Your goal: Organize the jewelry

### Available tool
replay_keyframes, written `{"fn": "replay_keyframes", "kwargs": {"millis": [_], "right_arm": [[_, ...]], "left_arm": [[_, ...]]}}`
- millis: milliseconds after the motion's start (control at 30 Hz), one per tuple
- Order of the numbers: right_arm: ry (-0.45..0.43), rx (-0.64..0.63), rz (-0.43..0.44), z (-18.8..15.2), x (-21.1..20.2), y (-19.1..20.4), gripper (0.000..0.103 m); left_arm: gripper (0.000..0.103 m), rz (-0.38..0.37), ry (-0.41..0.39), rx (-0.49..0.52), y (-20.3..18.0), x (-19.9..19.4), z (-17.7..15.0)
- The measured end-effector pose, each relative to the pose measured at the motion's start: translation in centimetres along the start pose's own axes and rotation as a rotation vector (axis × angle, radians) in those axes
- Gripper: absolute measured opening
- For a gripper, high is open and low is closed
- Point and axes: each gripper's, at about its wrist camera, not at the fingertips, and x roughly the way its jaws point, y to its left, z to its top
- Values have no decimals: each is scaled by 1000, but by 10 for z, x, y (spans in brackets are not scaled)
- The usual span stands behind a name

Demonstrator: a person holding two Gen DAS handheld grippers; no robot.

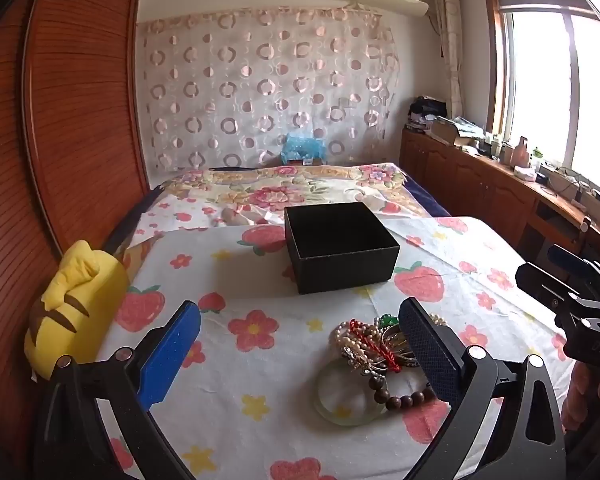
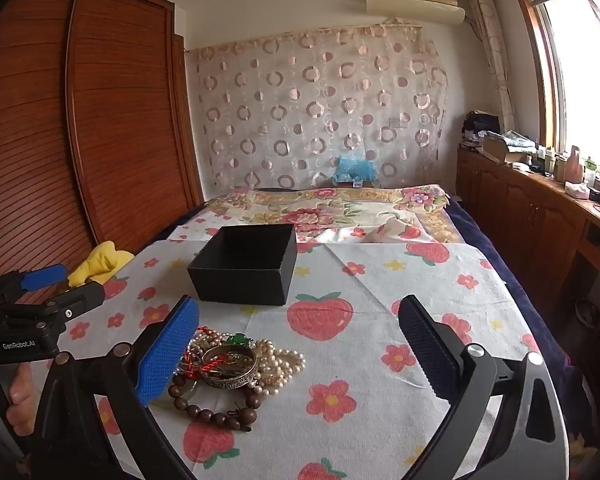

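A pile of jewelry (image 1: 374, 344) lies on the strawberry-print cloth (image 1: 260, 360): pearl strands (image 2: 280, 360), a silver bangle (image 2: 230, 366), a brown wooden bead bracelet (image 2: 216, 412), a red cord and a pale green jade bangle (image 1: 346, 396). An open, empty black box (image 1: 340, 246) stands behind it; it also shows in the right wrist view (image 2: 244, 266). My left gripper (image 1: 300, 344) is open, the pile by its right finger. My right gripper (image 2: 300, 344) is open, the pile by its left finger. Both hover above the cloth, holding nothing.
A yellow plush toy (image 1: 74, 308) lies at the table's left edge by a wooden wardrobe (image 1: 60, 100). A bed with a floral cover (image 1: 284, 188) lies behind. Wooden cabinets (image 2: 540, 216) with clutter run along the right under the window.
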Motion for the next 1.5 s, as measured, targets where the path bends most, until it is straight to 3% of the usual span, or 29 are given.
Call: {"fn": "replay_keyframes", "kwargs": {"millis": [1500], "right_arm": [[-5, 10, 8, 1, -4, 1, 101]], "left_arm": [[96, -2, -23, 1, 0, -1, -1]]}}
